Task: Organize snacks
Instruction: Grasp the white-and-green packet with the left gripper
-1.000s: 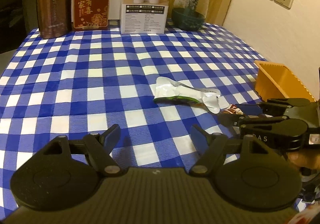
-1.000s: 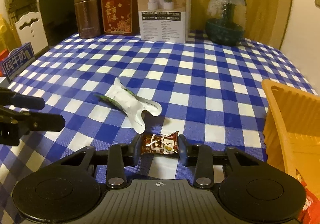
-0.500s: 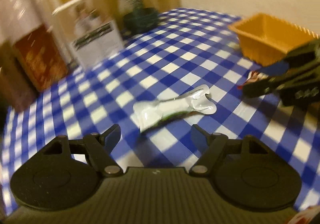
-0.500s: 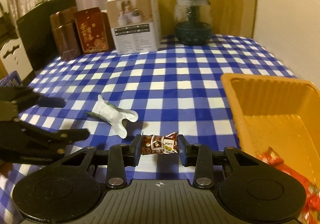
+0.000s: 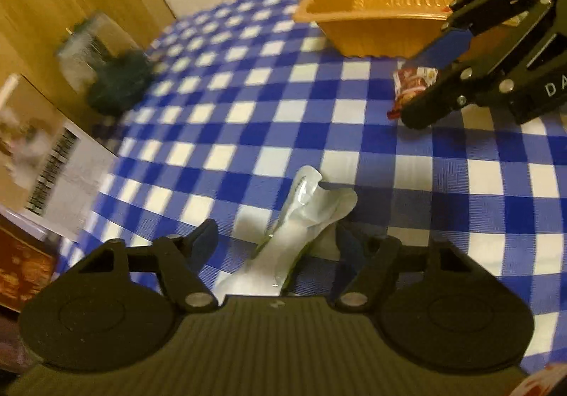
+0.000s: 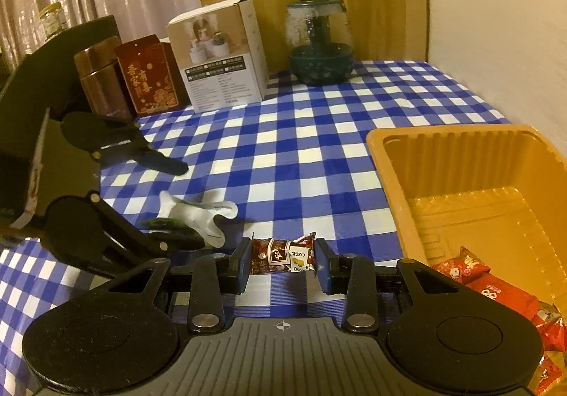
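Observation:
My right gripper (image 6: 282,263) is shut on a small brown wrapped candy (image 6: 283,256) and holds it above the blue checked tablecloth, left of the orange tray (image 6: 389,162). The candy also shows in the left wrist view (image 5: 413,84), pinched in the right gripper (image 5: 421,91). My left gripper (image 5: 278,242) is open, its fingers on either side of a white and green snack pouch (image 5: 304,219) that lies on the cloth. The pouch (image 6: 198,215) and the left gripper (image 6: 177,204) show in the right wrist view.
The orange tray (image 5: 382,31) holds several red wrapped snacks (image 6: 496,289). At the table's far edge stand a brown canister (image 6: 101,77), a red box (image 6: 149,77), a white carton (image 6: 223,56) and a glass jar (image 6: 319,45). A wall runs along the right.
My left gripper has swung right and moved forward until the pouch lies between its open fingers. My right gripper has carried the candy up and closer to the orange tray.

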A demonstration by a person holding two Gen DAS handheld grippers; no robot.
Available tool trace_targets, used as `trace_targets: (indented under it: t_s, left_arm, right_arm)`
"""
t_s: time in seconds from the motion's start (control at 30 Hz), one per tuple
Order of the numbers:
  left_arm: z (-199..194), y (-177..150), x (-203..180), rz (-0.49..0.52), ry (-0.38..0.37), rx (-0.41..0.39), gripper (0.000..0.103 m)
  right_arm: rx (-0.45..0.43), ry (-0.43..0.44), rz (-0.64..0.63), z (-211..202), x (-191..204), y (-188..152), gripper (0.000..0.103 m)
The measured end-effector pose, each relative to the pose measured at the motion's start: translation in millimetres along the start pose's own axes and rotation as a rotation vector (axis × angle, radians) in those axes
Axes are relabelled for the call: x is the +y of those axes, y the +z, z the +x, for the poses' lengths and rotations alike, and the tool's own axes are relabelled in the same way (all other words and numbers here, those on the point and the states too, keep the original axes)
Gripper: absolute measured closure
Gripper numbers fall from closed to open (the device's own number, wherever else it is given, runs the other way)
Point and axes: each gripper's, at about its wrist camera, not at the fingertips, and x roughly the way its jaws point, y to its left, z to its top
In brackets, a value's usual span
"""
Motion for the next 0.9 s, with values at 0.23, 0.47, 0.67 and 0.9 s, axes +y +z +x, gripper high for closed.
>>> trace_targets:
  t_s: [0.23, 0.47, 0.67, 0.9]
  left_arm:
    - [0, -5, 12, -0.171, -0.076, 0.103, 0.064]
    - [-26, -20, -8, -0.512, -0.022, 0.101, 0.074]
    - [-63, -36, -38, -0.784, 0.037, 0.075, 0.074]
    - [-100, -43, -90, -0.921, 0.121, 0.077, 0.074]
  right_arm:
    - [0.007, 0.009, 0.007, 2, 1, 1, 0.065]
    - [0.006, 0.008, 0.001, -1, 3, -1, 0.065]
    - [0.003, 0.02, -0.011, -16, 12, -9, 0.065]
    - [0.019, 0.042, -0.001, -55, 25, -39, 0.065]
